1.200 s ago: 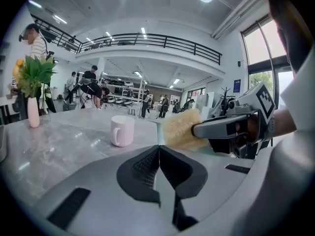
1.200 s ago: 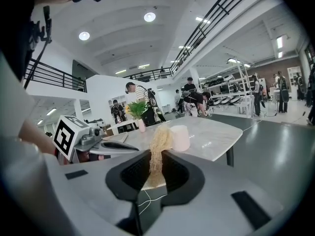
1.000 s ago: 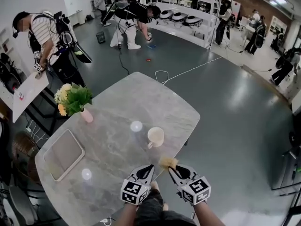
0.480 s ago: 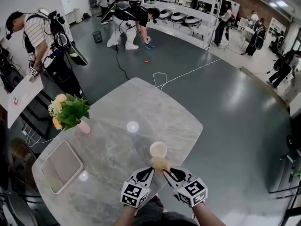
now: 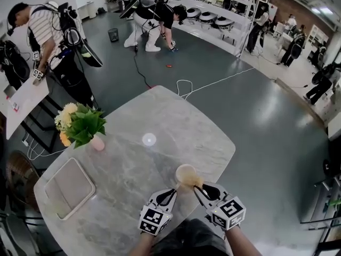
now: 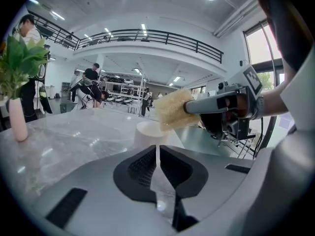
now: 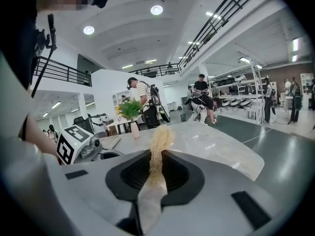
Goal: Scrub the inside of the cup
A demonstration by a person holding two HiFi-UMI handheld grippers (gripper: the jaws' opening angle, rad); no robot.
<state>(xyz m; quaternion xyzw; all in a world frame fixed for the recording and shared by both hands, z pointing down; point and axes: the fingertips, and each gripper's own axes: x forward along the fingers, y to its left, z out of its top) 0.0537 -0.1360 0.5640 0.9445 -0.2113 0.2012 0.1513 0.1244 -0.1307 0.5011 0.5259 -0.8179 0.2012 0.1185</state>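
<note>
A cream cup [image 5: 185,173] stands near the front edge of the marble table [image 5: 160,111]. My left gripper [image 5: 171,192] is behind it, pinching the thin white handle [image 6: 157,151]; its jaws are just opening. In the left gripper view the cup [image 6: 146,135] rises straight ahead of the jaws. My right gripper [image 5: 196,190] is shut on a yellow sponge [image 5: 193,181], which hangs at the cup's near rim. The sponge [image 7: 160,141] sticks up between the right jaws [image 7: 156,156]. From the left gripper view, the sponge [image 6: 171,109] hovers just over the cup's right edge.
A pink vase of flowers [image 5: 80,126] and a grey tray [image 5: 69,188] sit at the table's left. The table's right edge [image 5: 226,159] drops to the floor close to the cup. Several people work in the hall beyond.
The cup has come closer to me along the table with the left gripper on its handle. The sponge has shifted from beside the cup to its rim.
</note>
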